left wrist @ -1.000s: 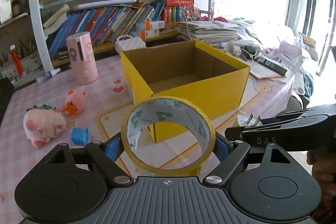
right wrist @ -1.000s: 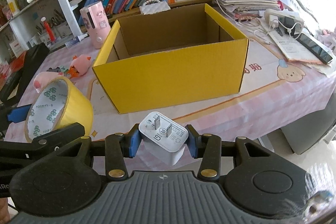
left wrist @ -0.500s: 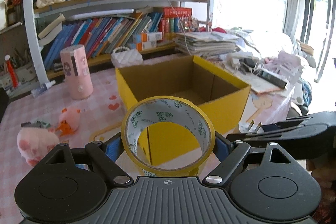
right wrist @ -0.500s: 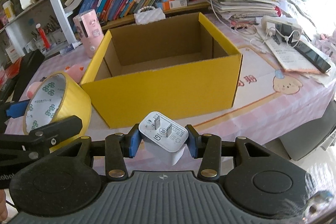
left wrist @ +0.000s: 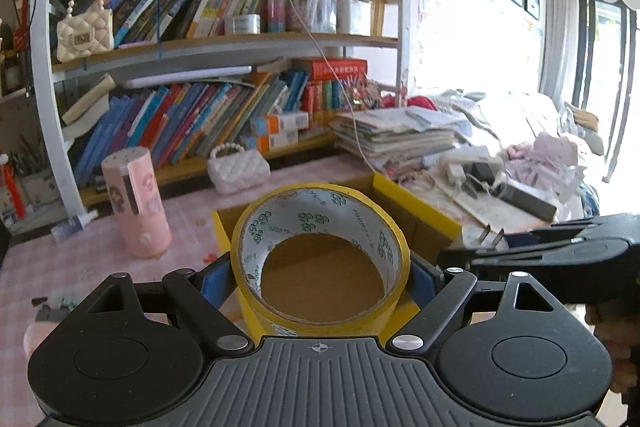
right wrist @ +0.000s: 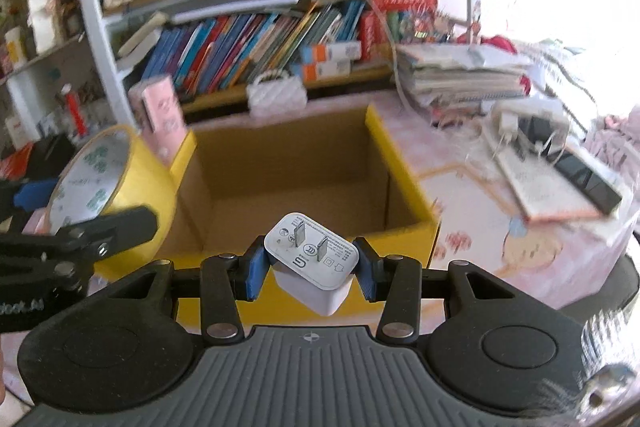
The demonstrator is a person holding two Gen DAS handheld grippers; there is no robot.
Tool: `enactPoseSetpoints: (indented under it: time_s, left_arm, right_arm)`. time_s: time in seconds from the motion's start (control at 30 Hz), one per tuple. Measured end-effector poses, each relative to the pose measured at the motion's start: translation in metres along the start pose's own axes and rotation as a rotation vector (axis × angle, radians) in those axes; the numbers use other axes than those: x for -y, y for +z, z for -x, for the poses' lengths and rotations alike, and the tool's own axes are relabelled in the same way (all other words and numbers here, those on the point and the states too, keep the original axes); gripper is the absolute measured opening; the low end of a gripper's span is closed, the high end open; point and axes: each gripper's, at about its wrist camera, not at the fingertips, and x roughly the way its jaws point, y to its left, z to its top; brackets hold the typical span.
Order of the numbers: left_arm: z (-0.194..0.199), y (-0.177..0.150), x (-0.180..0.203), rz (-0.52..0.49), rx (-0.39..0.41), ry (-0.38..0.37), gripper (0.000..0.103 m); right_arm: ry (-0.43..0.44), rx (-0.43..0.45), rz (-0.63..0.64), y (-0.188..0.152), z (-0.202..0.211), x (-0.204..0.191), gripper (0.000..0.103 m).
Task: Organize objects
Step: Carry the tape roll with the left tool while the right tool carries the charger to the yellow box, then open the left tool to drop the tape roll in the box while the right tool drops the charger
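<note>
box (right wrist: pixel 404 183) yellow, open-topped | inside: bare brown floor, nothing seen

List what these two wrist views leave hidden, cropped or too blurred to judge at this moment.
- Yellow box floor: left wrist view, blocked by the tape roll; right wrist view, near part hidden behind the charger.
- Table items at lower left: left wrist view, covered by the left gripper body.
- Papers right of the box: right wrist view, motion-blurred.
- Right gripper pads' contact: charger hides it.
</note>
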Motion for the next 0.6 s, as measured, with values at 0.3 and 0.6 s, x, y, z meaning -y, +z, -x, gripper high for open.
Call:
enactPoseSetpoints:
  time_s: [0.3, 0.6]
  left_arm:
    - [-0.056, 0.014, 0.0, 0.004, -0.082, 0.014, 0.087]
    - [-0.118, 0.011, -0.001, -0.031, -0.226, 0.062, 0.087]
  right_arm:
    - [-0.005, 0.009, 0.022, 0.047, -0.059, 0.024, 0.042]
    - [0.064, -0.134, 0.157, 0.068, -0.138, 0.017, 0.042]
